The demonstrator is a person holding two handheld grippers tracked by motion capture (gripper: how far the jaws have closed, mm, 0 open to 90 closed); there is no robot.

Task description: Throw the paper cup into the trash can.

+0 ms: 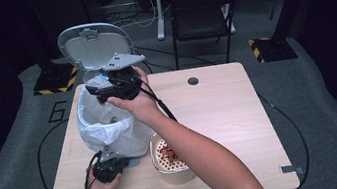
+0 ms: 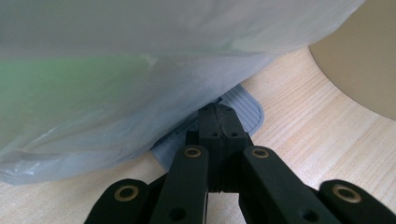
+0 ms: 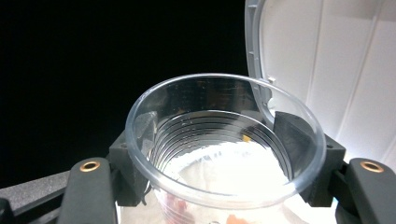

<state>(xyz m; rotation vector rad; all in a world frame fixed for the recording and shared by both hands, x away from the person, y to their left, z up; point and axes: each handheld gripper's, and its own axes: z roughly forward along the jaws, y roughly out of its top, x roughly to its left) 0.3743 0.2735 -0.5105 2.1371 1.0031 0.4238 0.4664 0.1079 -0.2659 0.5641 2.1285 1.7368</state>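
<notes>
A small bin lined with a white plastic bag (image 1: 105, 126) stands at the table's left, its grey lid (image 1: 91, 45) tipped up and back. My right gripper (image 1: 107, 89) hovers over the bin's mouth. In the right gripper view it (image 3: 214, 140) is shut on a clear ribbed plastic cup (image 3: 196, 133), tilted towards the bag, with the lid (image 3: 327, 70) just behind. My left gripper (image 1: 116, 164) sits low at the bin's front. Its jaws (image 2: 217, 122) are together, tips resting on the grey ribbed foot pedal (image 2: 245, 109) under the bag (image 2: 116, 84).
A round bowl (image 1: 171, 161) with red pieces inside stands just right of the bin, under my right forearm. The wooden table (image 1: 219, 112) has a small round hole (image 1: 193, 80) near its far edge. A black chair (image 1: 199, 11) stands behind the table.
</notes>
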